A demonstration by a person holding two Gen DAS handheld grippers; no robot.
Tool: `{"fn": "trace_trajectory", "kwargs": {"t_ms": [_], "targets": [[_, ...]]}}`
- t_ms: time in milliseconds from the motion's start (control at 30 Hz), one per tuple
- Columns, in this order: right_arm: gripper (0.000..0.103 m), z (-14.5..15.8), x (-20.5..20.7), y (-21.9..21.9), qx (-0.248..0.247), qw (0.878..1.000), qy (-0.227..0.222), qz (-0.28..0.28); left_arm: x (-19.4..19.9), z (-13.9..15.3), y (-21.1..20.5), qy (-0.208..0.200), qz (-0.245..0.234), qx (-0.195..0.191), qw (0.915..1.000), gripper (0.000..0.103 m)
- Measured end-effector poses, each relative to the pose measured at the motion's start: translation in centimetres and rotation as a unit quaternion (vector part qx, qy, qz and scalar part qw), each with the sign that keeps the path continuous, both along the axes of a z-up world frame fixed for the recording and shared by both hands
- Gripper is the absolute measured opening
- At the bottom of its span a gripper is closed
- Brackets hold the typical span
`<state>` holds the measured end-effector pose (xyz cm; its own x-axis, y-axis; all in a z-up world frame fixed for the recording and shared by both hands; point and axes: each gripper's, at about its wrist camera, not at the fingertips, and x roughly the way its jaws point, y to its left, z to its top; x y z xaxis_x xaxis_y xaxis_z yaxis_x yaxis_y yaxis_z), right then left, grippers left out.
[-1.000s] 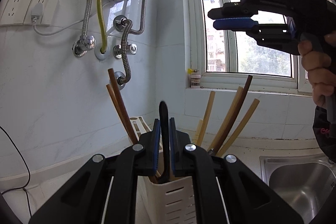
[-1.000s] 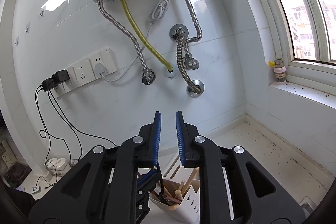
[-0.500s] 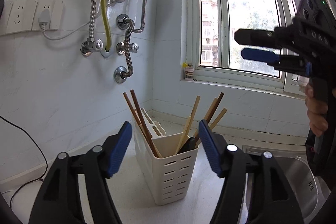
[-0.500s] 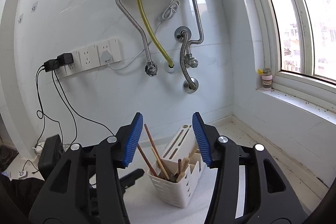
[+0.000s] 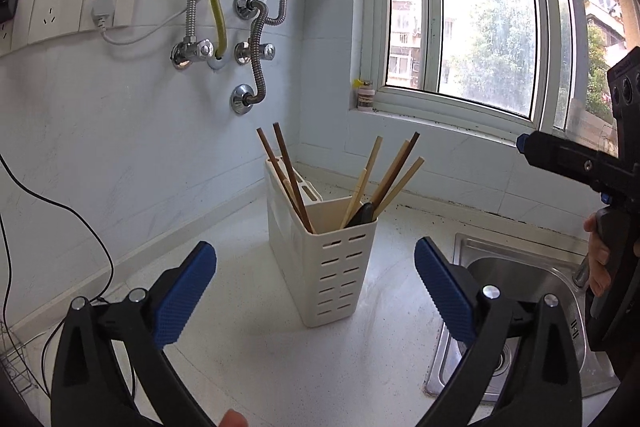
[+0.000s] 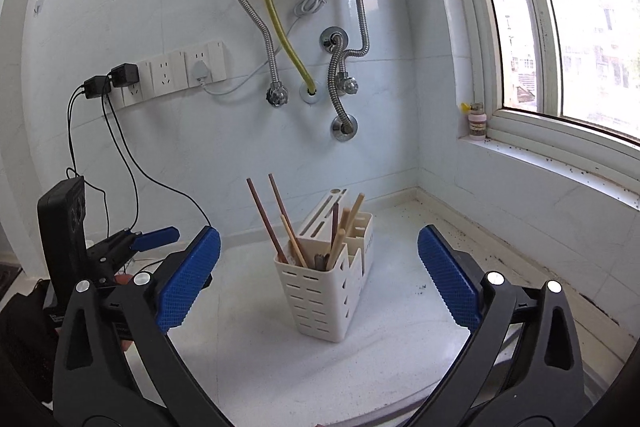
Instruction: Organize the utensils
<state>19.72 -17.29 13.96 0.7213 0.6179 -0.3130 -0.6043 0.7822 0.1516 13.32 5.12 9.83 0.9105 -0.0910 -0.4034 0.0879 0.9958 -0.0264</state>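
Left hand-held gripper (image 5: 315,287) now spread, backed off; black utensil (image 5: 362,214) dropped into caddy (image 5: 332,267). Right hand-held gripper (image 6: 319,275) spread, empty. Looks finished.

One white utensil holder (image 5: 324,259) on the surface (image 5: 256,347). Seven wooden chopsticks (image 5: 394,171) counted inside it, plus one dark-handled utensil (image 5: 362,214). One steel sink (image 5: 516,267). Two tongs: left tongs (image 5: 315,283), right tongs (image 6: 319,269).

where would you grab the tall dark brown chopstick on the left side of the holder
Grip the dark brown chopstick on its bare upper shaft, well above the holder rim, coming from above. It leans left, clear of the pale chopsticks, so an open gripper should straddle it there.
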Motion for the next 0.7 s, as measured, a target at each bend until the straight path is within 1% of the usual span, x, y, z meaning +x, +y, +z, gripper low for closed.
{"fn": "trace_trajectory", "kwargs": {"t_ms": [133, 200, 267, 367, 500, 700], "targets": [[0.095, -1.8, -1.1, -0.2, -0.012, 1.000, 0.011, -0.008, -0.2, -1.2, -0.1, 0.028, 0.000, -0.007, 0.9996, 0.098], [0.095, -3.0, -1.5, -0.2, -0.018, 1.000, 0.023, -0.008, -0.3, -1.9, -0.1, 0.033, 0.001, -0.015, 0.9993, 0.098], [0.095, -4.1, -1.9, -0.2, -0.025, 0.999, 0.035, -0.006, -0.4, -2.4, -0.1, 0.038, 0.005, -0.015, 0.9991, 0.098], [0.095, -5.4, -2.4, -0.1, -0.036, 0.998, 0.043, -0.008, -0.8, -2.8, -0.2, 0.040, 0.012, -0.010, 0.9991, 0.098], [0.095, -6.8, -2.9, 0.1, -0.040, 0.998, 0.054, -0.006, -1.4, -3.1, -0.1, 0.041, 0.012, -0.016, 0.9990, 0.098], [0.095, -8.0, -3.5, 0.5, -0.041, 0.997, 0.059, -0.004, -2.0, -3.2, 0.1, 0.040, 0.016, -0.017, 0.9989, 0.098]]}}
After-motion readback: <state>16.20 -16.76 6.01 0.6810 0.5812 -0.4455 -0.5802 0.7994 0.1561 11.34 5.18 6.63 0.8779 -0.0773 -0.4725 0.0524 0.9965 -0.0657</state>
